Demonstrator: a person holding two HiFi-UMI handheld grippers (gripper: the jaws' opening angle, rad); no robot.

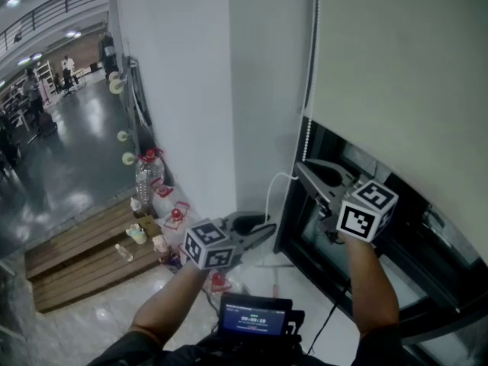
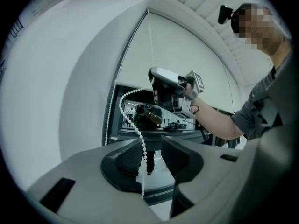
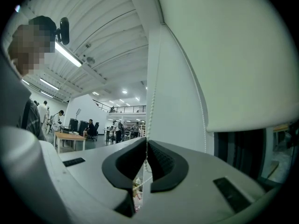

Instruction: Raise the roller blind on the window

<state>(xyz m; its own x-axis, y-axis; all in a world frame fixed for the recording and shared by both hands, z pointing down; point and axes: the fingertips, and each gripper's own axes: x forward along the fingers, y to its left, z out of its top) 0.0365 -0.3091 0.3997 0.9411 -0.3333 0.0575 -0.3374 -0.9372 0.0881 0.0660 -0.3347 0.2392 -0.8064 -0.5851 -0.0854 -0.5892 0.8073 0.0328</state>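
**One Clamp on the Chain, One Jaw Pair Open at the Window**

A person works the bead chain (image 1: pixel 309 90) of a roller blind (image 1: pixel 396 67) with two hand-held grippers. The blind hangs over most of the window (image 1: pixel 301 227), and only the dark lower pane shows below its bottom edge. The right gripper (image 1: pixel 303 166), raised to that edge, has its jaws pressed together on the chain. In the right gripper view, the beads vanish into the closed pads. The left gripper (image 1: pixel 267 227) sits lower, its jaws apart. The chain (image 2: pixel 135 125) runs through the gap, lying against the left pad but not pinched.

Only one narrow clamp holds the blind (a thin line of beads between ribbed pads), so a tug at an angle could drag the beads through it. The slack loop between the grippers could swing clear of the open jaws before they close, leaving them to shut on air. Which strand raises the blind cannot be told from here, and hauling the wrong one would lower it instead.
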